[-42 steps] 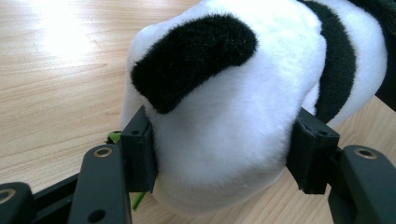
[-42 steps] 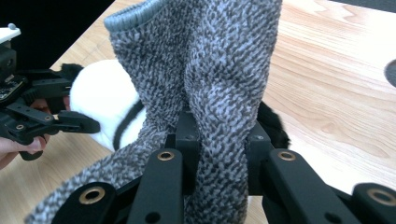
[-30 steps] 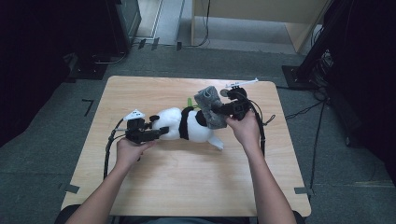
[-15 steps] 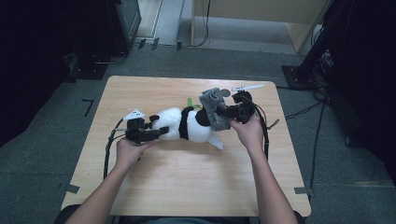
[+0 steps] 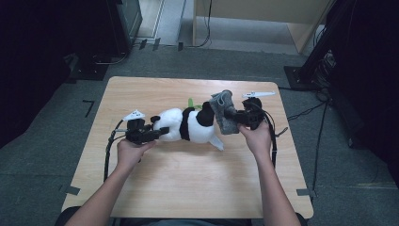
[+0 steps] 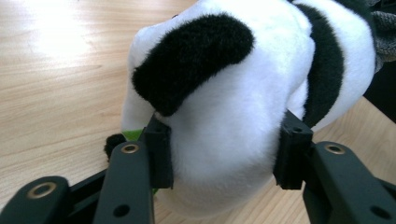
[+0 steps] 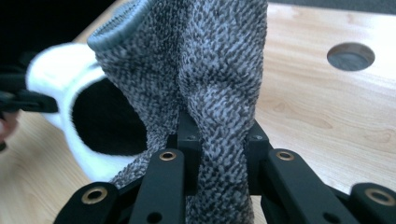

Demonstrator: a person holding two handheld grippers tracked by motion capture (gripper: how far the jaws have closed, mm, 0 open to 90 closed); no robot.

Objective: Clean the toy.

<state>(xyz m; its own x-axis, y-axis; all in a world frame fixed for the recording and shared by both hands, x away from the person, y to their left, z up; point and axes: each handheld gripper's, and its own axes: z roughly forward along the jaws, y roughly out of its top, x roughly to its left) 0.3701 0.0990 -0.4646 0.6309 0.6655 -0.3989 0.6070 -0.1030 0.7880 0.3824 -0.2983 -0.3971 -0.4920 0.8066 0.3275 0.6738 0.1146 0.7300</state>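
Two grippers: left gripper (image 5: 160, 132), jaws just closing, pressing one panda (image 5: 188, 126) at frame centre; right gripper (image 5: 234, 115) clamped tight on one grey sock (image 5: 223, 111) beyond. One table (image 5: 188, 188) beneath.

You were working in a lab: bare wooden bench (image 5: 188, 188), grey carpet floor (image 5: 47, 155), trailing cables (image 5: 310, 110), dark equipment racks (image 5: 343, 52) around you.
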